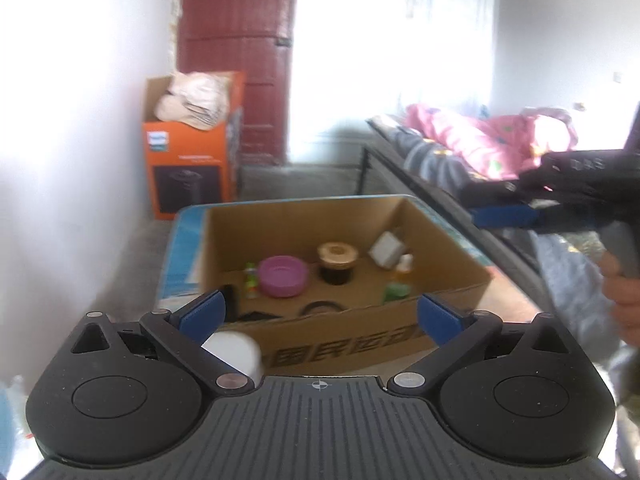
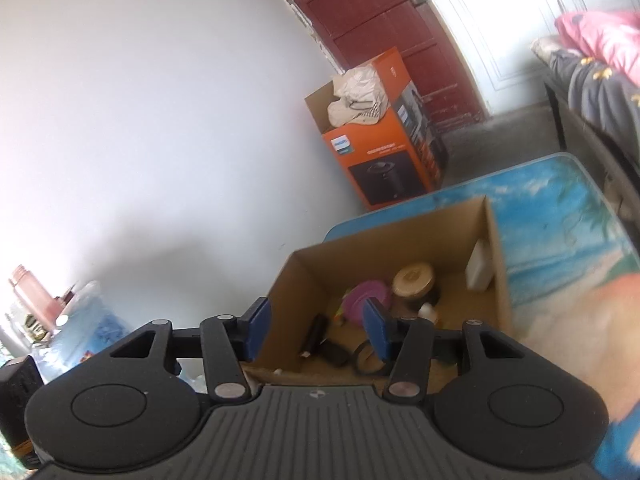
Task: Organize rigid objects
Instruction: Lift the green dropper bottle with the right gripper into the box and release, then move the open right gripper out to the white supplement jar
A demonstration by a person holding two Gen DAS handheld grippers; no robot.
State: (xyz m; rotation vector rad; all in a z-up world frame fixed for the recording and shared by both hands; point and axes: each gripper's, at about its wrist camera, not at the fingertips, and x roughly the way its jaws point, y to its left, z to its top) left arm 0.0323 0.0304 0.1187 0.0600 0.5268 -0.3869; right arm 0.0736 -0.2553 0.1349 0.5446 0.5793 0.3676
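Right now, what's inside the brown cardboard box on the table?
Inside the brown cardboard box: a purple round bowl, a gold-lidded dark jar, a white carton, small bottles and a black ring. Its near wall hides the front floor.

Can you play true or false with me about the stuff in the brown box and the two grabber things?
1. The pink bowl is inside the cardboard box. True.
2. The left hand-held gripper is squeezing a bottle. False: its fingers are spread wide with nothing between them.
3. The cardboard box sits on a table with a beach picture. True.
4. The orange box by the wall is closed up tight. False: its top is open and crumpled pale material sticks out.
5. The right hand-held gripper is open. True.
6. The door is green. False: it is dark red.
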